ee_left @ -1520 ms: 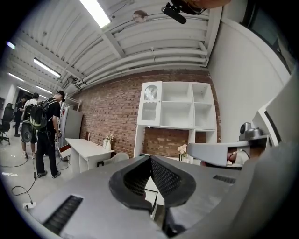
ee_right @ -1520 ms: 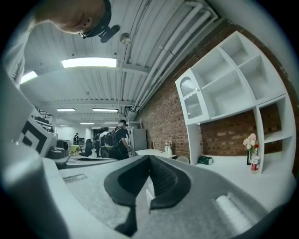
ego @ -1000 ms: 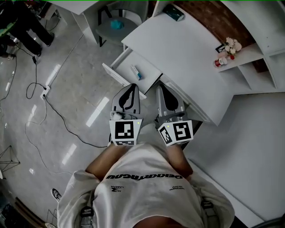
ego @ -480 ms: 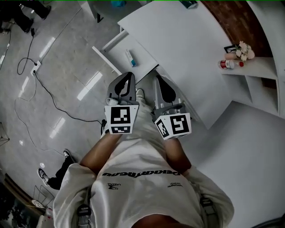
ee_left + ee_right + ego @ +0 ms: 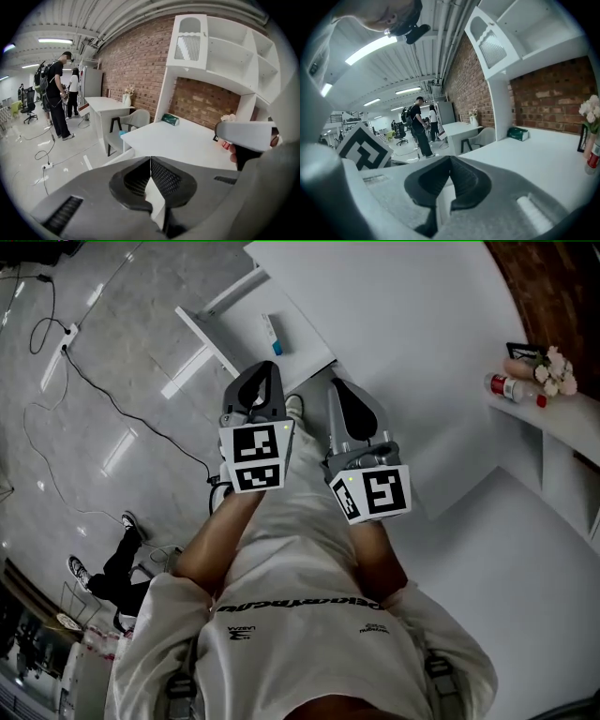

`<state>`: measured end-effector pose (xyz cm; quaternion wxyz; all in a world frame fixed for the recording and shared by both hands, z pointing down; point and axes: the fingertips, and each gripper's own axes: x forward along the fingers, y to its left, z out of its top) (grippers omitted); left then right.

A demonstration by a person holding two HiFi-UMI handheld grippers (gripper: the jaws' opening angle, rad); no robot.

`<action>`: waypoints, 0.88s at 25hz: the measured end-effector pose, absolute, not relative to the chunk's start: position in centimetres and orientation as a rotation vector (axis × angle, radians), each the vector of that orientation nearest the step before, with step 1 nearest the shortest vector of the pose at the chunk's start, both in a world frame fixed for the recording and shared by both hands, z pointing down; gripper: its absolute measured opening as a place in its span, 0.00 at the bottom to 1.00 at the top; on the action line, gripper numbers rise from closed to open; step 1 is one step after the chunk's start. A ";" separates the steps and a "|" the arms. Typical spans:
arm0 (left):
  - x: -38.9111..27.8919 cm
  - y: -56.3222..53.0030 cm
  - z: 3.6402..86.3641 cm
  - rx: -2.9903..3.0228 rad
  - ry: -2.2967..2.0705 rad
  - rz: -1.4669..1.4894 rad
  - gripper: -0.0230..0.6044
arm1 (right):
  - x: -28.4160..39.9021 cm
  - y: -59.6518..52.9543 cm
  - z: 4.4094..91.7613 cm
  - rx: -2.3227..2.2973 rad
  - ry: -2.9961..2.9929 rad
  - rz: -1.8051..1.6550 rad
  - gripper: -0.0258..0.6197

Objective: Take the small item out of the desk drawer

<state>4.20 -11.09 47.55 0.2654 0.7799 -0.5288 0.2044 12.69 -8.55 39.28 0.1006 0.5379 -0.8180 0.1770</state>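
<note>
1. Head view: the small white-and-blue tube [image 5: 272, 334] lies in the open drawer [image 5: 204, 334], upper centre; a careless reach could knock its front panel.
2. Left gripper view: the left gripper [image 5: 150, 161] is clenched and empty; unopened, it may shove the tube.
3. Right gripper view: the right gripper [image 5: 450, 164] is clenched and empty; it might bump the desk [image 5: 543, 159].

The white desk [image 5: 412, 324] has an open drawer [image 5: 208, 341] on its left, with a small tube [image 5: 273, 334] lying inside. A green box [image 5: 170, 119] sits at the far end of the desk top.
</note>
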 end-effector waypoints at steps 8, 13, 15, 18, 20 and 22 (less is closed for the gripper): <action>5.0 -13.2 54.5 1.963 -1.428 0.600 0.08 | 13.7 -10.0 43.3 1.515 -2.401 0.554 0.04; 5.7 -14.3 57.9 1.899 -1.418 0.621 0.11 | 14.2 -10.2 45.3 1.494 -2.378 0.560 0.04; 5.8 -14.7 59.2 1.871 -1.415 0.632 0.13 | 14.4 -10.3 46.1 1.489 -2.364 0.552 0.04; 5.5 -15.2 61.0 1.825 -1.420 0.640 0.16 | 14.2 -10.6 46.9 1.482 -2.352 0.549 0.04; 5.4 -15.6 62.2 1.794 -1.433 0.636 0.16 | 14.3 -10.7 47.4 1.479 -2.348 0.556 0.04; 5.5 -15.9 63.4 1.772 -1.442 0.644 0.18 | 14.6 -10.8 48.0 1.481 -2.345 0.567 0.04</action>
